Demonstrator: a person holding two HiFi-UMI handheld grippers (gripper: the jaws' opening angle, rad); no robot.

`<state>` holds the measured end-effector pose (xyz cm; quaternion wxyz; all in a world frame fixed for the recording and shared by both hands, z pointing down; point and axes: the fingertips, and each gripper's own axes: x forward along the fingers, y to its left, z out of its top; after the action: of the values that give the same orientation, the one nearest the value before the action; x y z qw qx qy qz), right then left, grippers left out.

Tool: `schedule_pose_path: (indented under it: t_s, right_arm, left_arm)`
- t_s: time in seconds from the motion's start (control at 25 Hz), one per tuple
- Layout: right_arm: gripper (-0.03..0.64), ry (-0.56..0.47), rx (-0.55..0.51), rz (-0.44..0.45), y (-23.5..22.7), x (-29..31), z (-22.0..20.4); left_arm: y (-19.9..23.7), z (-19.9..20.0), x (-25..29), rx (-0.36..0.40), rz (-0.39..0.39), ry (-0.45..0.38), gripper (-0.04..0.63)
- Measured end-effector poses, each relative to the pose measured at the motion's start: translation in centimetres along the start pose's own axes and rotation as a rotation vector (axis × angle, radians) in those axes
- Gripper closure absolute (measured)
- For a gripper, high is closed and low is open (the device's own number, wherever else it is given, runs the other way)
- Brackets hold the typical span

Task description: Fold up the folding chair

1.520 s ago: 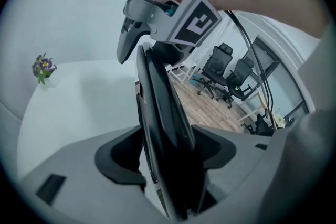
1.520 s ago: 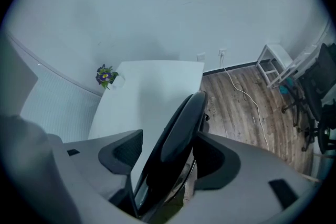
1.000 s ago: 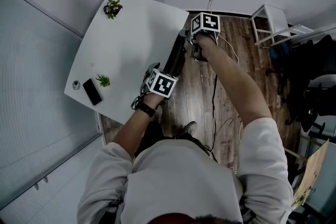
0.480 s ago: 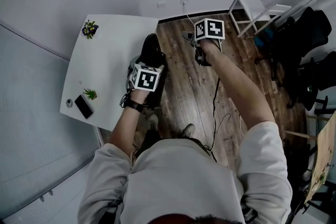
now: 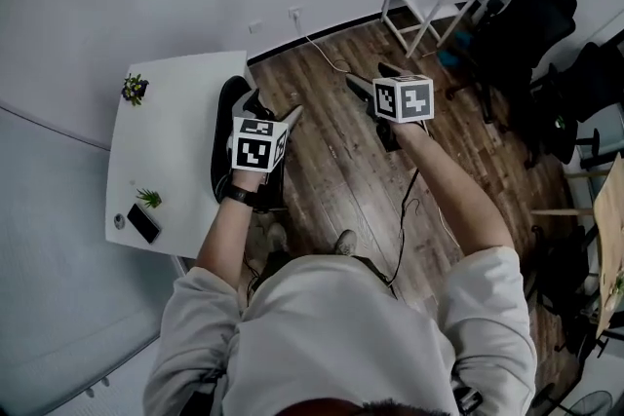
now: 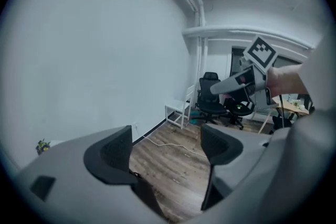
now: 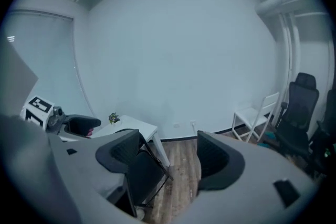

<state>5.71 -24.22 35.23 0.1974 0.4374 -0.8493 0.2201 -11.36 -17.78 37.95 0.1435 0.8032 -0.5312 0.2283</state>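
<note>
Left gripper (image 6: pixel 167 150) and right gripper (image 7: pixel 169 157) both gape empty. The folding chair (image 5: pixel 226 136) leans just beneath the left one, against the table (image 5: pixel 166 112). It is likely light but rigid, best gripped by its top rail.

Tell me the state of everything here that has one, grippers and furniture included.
Left gripper: jaws apart, nothing between them.
Right gripper: jaws apart, nothing between them.
Black folding chair: looks folded flat, standing beside the white rectangular table.
White chair by the wall: unfolded, upright.
Black phone: lying flat on the table.
</note>
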Motion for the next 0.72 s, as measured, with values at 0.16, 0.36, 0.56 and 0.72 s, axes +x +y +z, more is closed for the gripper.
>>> schedule_pose_path:
  t_s: [0.16,0.36,0.56,0.72]
  right_arm:
    - [0.262,-0.128,-0.090,-0.023,-1.4,-6.1,-0.8]
    - [0.262,-0.264,-0.200,-0.068,-2.3,-13.0,-1.1]
    - [0.264,-0.393,-0.295,-0.130,-2.2,-18.5,-1.7]
    - [0.290,-0.450,-0.334,-0.185,-2.5,-21.6,-2.7]
  left_arm:
    - [-3.5,2.3,-1.1,0.035,-0.042,-0.094,0.184]
    - [-7.2,4.5,-3.0,0.099,-0.071,-0.203,0.184]
    - [-9.6,6.0,-5.4,0.131,-0.103,-0.291,0.190]
    - [-10.2,6.9,-7.2,0.143,-0.106,-0.342,0.223]
